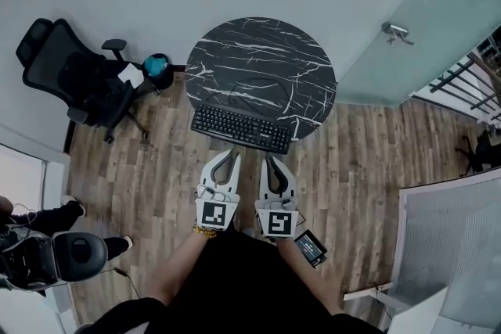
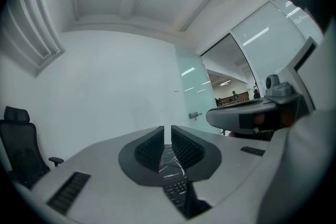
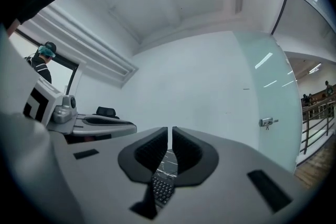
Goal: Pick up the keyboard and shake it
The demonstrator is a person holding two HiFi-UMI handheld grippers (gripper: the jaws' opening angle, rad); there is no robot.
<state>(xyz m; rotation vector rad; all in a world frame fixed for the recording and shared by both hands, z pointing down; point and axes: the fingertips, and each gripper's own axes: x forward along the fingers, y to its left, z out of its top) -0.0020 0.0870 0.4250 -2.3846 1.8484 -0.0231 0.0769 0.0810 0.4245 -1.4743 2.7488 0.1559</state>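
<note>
- Two hand-held grippers, seen from the head view, side by side above the wooden floor (image 1: 368,168): left gripper (image 1: 231,155) and right gripper (image 1: 272,160). Both point toward the worktop (image 1: 266,51).
- Each gripper carries a marker cube at its rear, one on the left (image 1: 216,214) and one on the right (image 1: 279,222).
- Worktop: round, black marble with white veins.
- Keyboard (image 1: 241,128): black, lying flat along the near edge of the worktop, slightly skewed. Both grippers' tips are just short of its near side and neither holds it.
- Left gripper view: the left gripper (image 2: 167,128) has its ribbed fingers (image 2: 149,149) drawn together to a thin slit with nothing between them. The keyboard (image 2: 177,189) and a strip of marble show below, through the gap. The right gripper (image 2: 247,115) appears alongside.
- Right gripper view: the right gripper (image 3: 169,129) has its fingers (image 3: 189,152) likewise together and empty. The keyboard (image 3: 161,189) shows below them, and the left gripper (image 3: 100,123) appears at the left.
- Surroundings in the head view: a black office chair (image 1: 70,78) to the left of the worktop, a blue object (image 1: 157,65) between the chair and the worktop, a glass door with a metal handle (image 1: 397,31) at the upper right, and another person's legs (image 1: 70,211) at the left edge.
</note>
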